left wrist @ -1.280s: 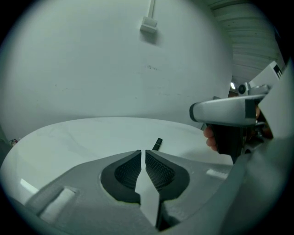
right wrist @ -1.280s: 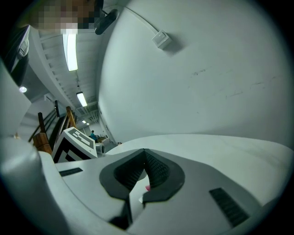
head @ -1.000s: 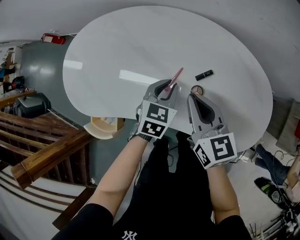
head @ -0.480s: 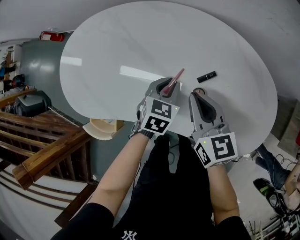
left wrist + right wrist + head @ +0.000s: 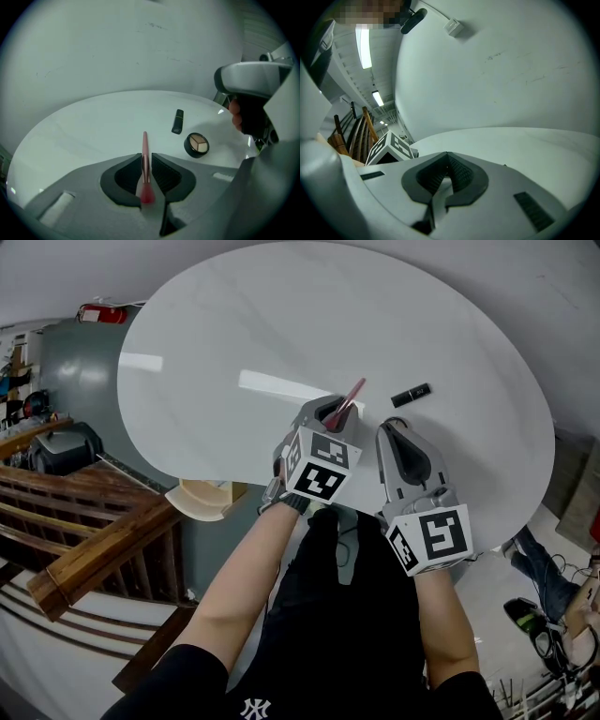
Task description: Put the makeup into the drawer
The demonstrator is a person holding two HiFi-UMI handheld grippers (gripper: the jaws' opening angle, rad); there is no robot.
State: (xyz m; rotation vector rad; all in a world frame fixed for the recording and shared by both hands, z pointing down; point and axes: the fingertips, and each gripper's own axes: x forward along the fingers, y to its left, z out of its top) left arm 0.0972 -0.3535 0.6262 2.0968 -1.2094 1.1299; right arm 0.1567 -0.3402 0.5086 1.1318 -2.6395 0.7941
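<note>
My left gripper is shut on a pink makeup brush, gripped near its bristle end, with the handle pointing out over the white table. In the left gripper view the brush stands between the pads of that gripper. Beyond it a black lipstick tube and a round eyeshadow compact lie on the table. My right gripper is shut with nothing in it and almost covers the compact in the head view. The lipstick tube lies just past it. No drawer shows for certain.
A pale wooden piece sticks out below the table's near-left edge. Wooden stair rails run at the lower left. In the right gripper view the shut right gripper has the left gripper's marker cube to its left.
The left gripper has rolled a little, turning its marker cube, with the brush still held. The right gripper now hides more of the compact.
</note>
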